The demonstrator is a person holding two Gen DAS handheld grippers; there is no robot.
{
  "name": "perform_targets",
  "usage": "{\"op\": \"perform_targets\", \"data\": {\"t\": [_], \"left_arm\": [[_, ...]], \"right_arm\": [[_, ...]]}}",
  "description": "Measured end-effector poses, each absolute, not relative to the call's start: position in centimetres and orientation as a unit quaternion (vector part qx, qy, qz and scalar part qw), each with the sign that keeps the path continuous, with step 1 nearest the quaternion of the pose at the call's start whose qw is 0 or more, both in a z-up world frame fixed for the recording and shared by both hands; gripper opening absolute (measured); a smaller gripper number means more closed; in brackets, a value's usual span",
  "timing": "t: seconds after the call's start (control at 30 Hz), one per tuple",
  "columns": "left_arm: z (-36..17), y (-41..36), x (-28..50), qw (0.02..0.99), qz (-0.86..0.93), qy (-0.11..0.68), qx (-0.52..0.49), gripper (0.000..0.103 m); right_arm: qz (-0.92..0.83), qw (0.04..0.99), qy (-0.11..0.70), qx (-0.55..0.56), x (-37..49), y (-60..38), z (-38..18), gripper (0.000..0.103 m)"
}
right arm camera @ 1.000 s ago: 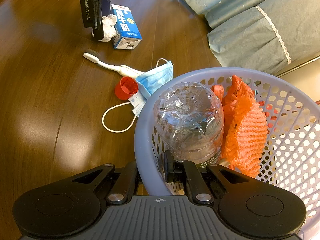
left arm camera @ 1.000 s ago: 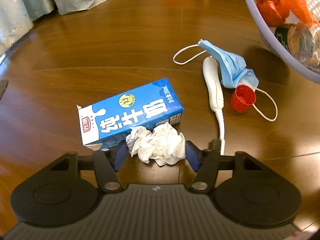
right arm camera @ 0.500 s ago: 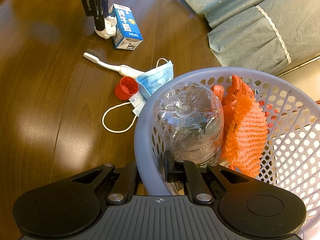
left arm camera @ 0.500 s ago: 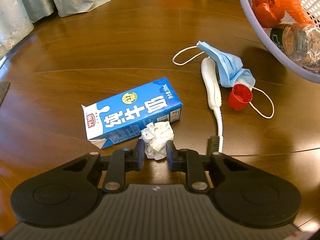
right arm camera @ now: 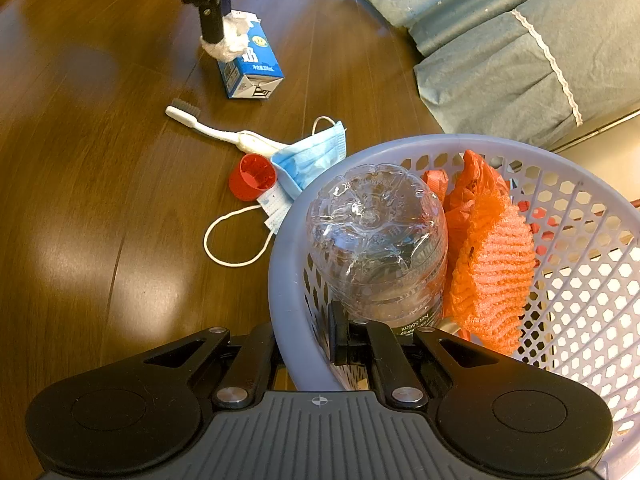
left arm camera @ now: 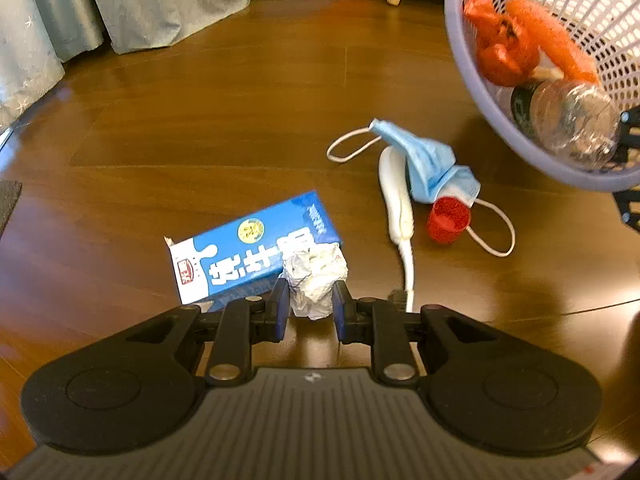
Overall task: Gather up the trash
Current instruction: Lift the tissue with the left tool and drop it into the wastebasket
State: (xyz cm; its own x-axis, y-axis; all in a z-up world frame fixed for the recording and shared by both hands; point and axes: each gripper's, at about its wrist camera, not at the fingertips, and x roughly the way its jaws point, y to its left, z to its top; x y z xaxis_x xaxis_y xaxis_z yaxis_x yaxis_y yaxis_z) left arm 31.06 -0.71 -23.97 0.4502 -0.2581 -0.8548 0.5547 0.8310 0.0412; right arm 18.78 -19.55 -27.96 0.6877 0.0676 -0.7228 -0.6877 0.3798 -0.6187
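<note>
Left tongs pinch a crumpled tissue just above the milk carton, right tongs clamp the basket rim, and such a soft wad could slip loose before reaching the basket.

A home bedroom: wooden floor, star-patterned curtains, frilled bed skirt.

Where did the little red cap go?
The red cap lies on the wooden floor, touching the blue face mask, between the white toothbrush and the basket. In the left wrist view it sits right of the milk carton.
</note>
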Motion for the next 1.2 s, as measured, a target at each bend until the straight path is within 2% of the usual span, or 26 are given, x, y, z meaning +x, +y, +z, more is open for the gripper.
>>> {"op": "perform_targets", "data": {"t": [0.43,1.0,1.1,1.17,1.2], "left_arm": [[-19.3,-3.5,31.0,0.842,-0.293,0.432,0.135,0.018],[-11.3,-15.3,31.8,0.811,-0.448,0.360,0.110,0.019],[-10.7,-17.9,31.9,0.802,-0.473,0.351,0.099,0.024],[-10.7,-19.3,32.0,0.796,-0.486,0.349,0.089,0.046],[-10.5,-19.8,31.9,0.795,-0.492,0.346,0.084,0.046]], "right_arm": [[0.251,0.768,0.307,-0.503,18.8,-19.5,-28.1,0.004],[0.252,0.772,0.306,-0.497,19.0,-19.4,-27.8,0.003],[0.252,0.773,0.306,-0.496,19.0,-19.4,-27.8,0.003],[0.252,0.774,0.305,-0.495,19.0,-19.4,-27.8,0.003],[0.252,0.774,0.305,-0.494,19.0,-19.4,-27.7,0.003]]}}
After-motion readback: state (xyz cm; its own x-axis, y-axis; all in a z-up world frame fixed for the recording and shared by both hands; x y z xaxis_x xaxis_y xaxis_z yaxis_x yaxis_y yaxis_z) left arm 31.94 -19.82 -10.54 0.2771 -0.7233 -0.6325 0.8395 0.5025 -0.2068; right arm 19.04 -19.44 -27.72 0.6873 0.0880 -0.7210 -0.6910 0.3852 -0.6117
